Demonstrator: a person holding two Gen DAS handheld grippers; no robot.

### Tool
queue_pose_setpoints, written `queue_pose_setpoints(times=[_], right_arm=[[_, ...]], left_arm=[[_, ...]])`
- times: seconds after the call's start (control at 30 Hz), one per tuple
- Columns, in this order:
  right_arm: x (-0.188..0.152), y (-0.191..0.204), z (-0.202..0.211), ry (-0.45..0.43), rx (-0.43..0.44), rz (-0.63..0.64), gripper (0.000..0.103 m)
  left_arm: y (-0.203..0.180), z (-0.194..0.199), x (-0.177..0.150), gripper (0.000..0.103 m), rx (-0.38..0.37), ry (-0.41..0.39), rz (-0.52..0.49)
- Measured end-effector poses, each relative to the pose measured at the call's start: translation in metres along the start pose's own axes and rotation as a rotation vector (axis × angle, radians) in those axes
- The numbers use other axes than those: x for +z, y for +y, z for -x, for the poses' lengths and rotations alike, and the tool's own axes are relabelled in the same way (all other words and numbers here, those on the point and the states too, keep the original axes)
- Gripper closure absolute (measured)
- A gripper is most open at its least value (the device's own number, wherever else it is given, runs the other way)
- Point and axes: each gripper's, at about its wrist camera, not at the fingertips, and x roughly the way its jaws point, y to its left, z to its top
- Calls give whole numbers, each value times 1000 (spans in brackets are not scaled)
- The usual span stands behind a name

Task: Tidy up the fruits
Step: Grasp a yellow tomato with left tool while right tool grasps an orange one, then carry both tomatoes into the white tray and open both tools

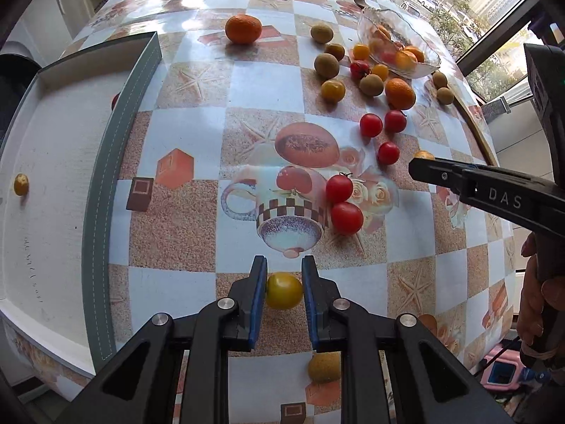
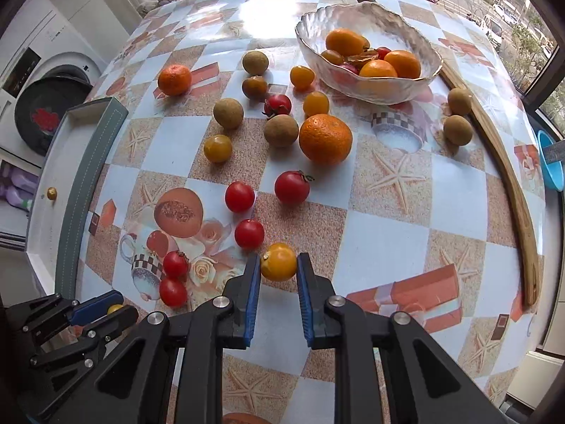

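My left gripper (image 1: 284, 274) is shut on a yellow cherry tomato (image 1: 283, 290), its blue pads pressed on both sides. My right gripper (image 2: 279, 261) is shut on another yellow cherry tomato (image 2: 279, 262) the same way. In the right wrist view the left gripper (image 2: 106, 309) shows at the lower left with its yellow tomato (image 2: 114, 308) between the fingers. In the left wrist view the right gripper (image 1: 423, 166) reaches in from the right. Red cherry tomatoes (image 2: 239, 196), oranges (image 2: 325, 138), brown round fruits (image 2: 281, 130) and yellow tomatoes (image 2: 218, 148) lie scattered on the table.
A glass bowl (image 2: 416, 28) with oranges and small fruits stands at the far right. A grey-rimmed white box (image 1: 116, 162) at the left holds a small yellow fruit (image 1: 21, 184). A brown fruit (image 1: 324, 367) lies under the left gripper. A wooden strip (image 2: 519, 205) edges the table's right side.
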Motion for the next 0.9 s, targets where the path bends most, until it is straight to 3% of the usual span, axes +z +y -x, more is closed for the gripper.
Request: queue_pose_setpoints(times=[0.43, 0.9], right_arm=[[8, 34, 17, 6, 42, 21, 81], [54, 166, 2, 15, 151, 222, 81]], left_arm=[[42, 43, 10, 81, 7, -80, 34], [162, 76, -5, 81, 166, -151, 209]])
